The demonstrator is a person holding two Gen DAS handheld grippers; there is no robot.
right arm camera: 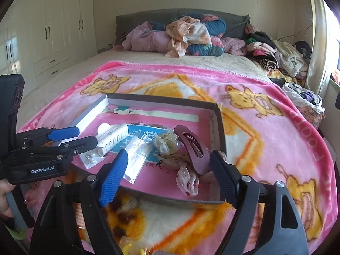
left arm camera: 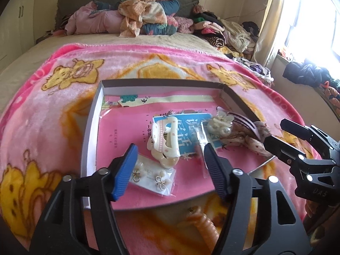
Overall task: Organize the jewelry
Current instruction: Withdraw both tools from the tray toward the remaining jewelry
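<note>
A shallow box lined with a pink book lies on the blanket. In it are a cream hair claw, an earring card in a clear bag, a pearl flower piece, a mauve hair clip and a clear packet. My left gripper hangs open over the claw and the card, nothing between its fingers. My right gripper stands wide open above the box's near right corner, over the mauve clip and a floral fabric band, gripping nothing.
The box rests on a pink bear-print blanket spread on a bed. An orange spiral hair tie lies on the blanket in front of the box. Piled clothes fill the headboard end, wardrobes stand left, a window right.
</note>
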